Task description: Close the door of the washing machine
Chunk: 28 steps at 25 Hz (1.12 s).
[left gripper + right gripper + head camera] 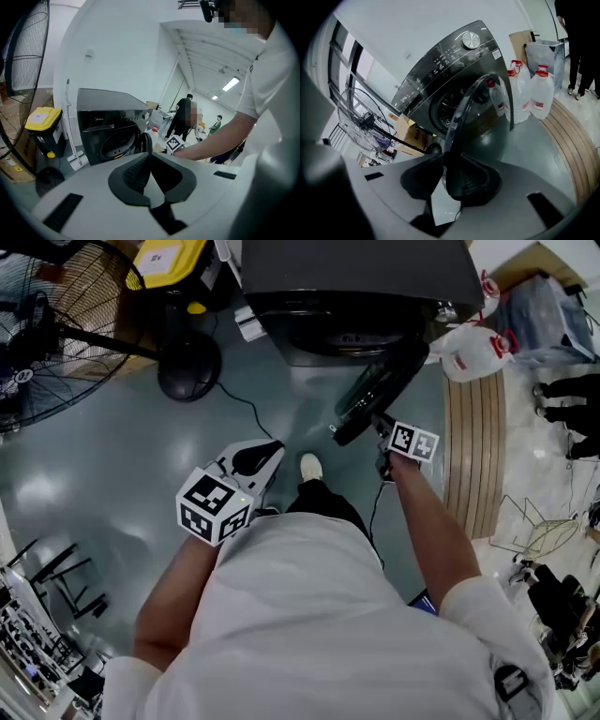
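Head view shows the dark grey front-loading washing machine (356, 287) at the upper middle of the frame, standing on a grey-green floor. Its round dark glass door (380, 390) is open just below the machine, right of centre. The long axis of the door runs from the upper right, at the machine's front, down to the lower left, so the free edge points toward the person. In the right gripper view the door is almost edge-on and upright. The right tool (451, 158) is clenched on the rim of the door, near that free edge. The left tool (150, 154) is closed with nothing in it and is well apart from the door.

I see two risks. The rim is thin and glossy, so it can slip out if the push goes straight while the door turns in an arc. The tool can also be pinched between door and machine if it lets go too late.
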### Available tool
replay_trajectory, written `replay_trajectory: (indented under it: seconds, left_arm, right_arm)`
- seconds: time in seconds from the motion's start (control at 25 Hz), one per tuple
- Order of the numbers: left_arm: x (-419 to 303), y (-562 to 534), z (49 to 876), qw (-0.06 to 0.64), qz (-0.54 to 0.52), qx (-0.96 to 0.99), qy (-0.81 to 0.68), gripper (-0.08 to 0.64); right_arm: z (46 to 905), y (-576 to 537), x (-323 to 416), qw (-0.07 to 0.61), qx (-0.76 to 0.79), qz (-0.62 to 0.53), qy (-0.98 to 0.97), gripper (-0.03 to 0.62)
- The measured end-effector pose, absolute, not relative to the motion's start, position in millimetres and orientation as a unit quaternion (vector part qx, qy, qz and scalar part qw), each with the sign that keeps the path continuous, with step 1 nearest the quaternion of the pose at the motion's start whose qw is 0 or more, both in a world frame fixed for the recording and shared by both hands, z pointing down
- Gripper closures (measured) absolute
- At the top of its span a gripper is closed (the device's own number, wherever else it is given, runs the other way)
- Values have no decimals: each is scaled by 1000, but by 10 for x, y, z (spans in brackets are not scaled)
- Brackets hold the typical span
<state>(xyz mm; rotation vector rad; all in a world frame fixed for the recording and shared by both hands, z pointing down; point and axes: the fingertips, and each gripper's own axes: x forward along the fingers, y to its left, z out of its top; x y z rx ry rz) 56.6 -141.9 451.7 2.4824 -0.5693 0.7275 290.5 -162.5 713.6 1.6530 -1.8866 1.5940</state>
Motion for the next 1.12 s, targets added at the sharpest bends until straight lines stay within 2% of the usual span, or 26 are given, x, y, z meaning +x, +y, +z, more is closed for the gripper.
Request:
replay_trajectory:
  seconds: [0.36,1.12]
  left_arm:
    - [383,-1447,4534,255,263,900,-235,538]
    - [196,-1687,4579,274,258,887,-267,538]
  right_arm:
    - [7140,-2085,2603,42,557,554,-617,477]
    - [7107,-3071,2215,3,550,564,-615,491]
